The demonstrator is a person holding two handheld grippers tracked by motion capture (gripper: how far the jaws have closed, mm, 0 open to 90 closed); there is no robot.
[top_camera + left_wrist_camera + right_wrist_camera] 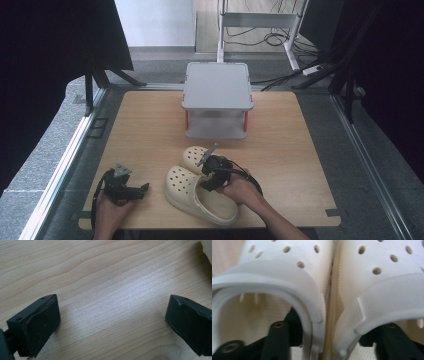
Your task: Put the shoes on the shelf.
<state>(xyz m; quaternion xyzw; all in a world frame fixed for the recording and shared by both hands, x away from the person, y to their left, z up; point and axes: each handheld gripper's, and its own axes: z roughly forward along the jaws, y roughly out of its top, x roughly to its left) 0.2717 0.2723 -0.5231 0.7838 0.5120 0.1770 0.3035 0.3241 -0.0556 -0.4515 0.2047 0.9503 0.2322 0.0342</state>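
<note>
Now two cream clogs lie side by side, touching, near the front middle of the wooden table (150, 130): near clog (200, 197), far clog (192, 156). Right gripper (209, 181) has one jaw inside each shoe, pinching the two adjoining inner walls together. Left gripper (142, 189) rests at front left, jaws wide over bare wood. Grey shelf stand (217, 87) sits at the back.

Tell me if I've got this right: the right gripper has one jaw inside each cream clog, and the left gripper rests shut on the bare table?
Not quite: the left gripper is open, its jaws wide apart over the bare table, as the left gripper view shows. The right gripper does have a jaw inside each cream clog.
</note>
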